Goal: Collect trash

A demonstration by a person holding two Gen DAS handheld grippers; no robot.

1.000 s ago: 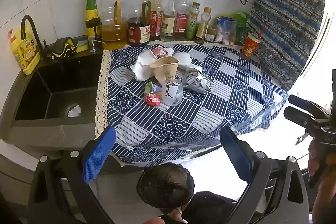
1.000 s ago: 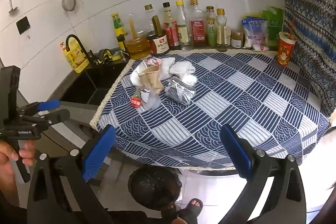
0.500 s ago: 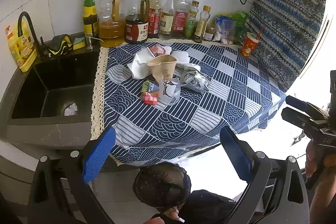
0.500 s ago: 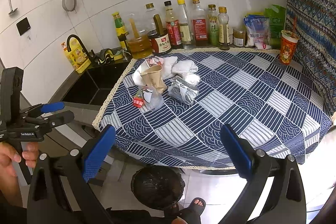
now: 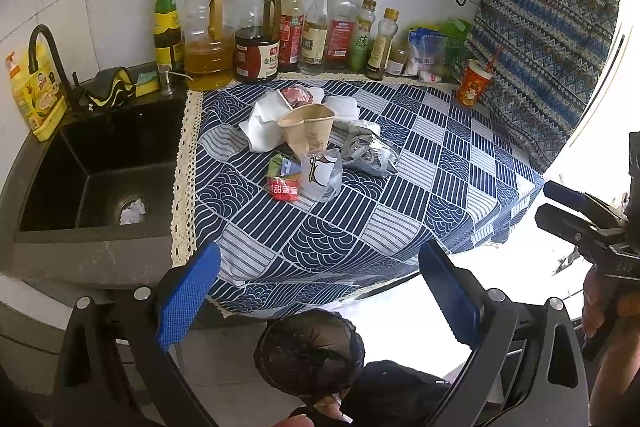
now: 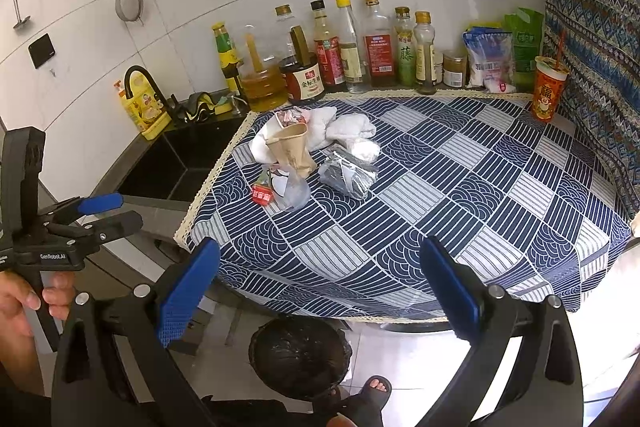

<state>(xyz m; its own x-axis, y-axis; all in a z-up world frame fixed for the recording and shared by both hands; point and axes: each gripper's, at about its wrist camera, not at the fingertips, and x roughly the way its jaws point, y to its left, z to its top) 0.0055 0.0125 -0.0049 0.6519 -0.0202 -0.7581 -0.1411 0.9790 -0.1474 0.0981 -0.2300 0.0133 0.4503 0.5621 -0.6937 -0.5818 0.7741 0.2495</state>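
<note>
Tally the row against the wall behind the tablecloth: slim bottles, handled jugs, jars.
Slim bottles: 6
Handled jugs: 2
Jars: 1
Total: 9

The left gripper (image 5: 318,301) has black angular arms, silver screws and blue textured pads (image 5: 187,297); the right gripper (image 6: 318,297) looks alike; white "GenRobot.AI" lettering marks one body; bare-skinned hand (image 6: 24,301); sandalled toes.
</note>
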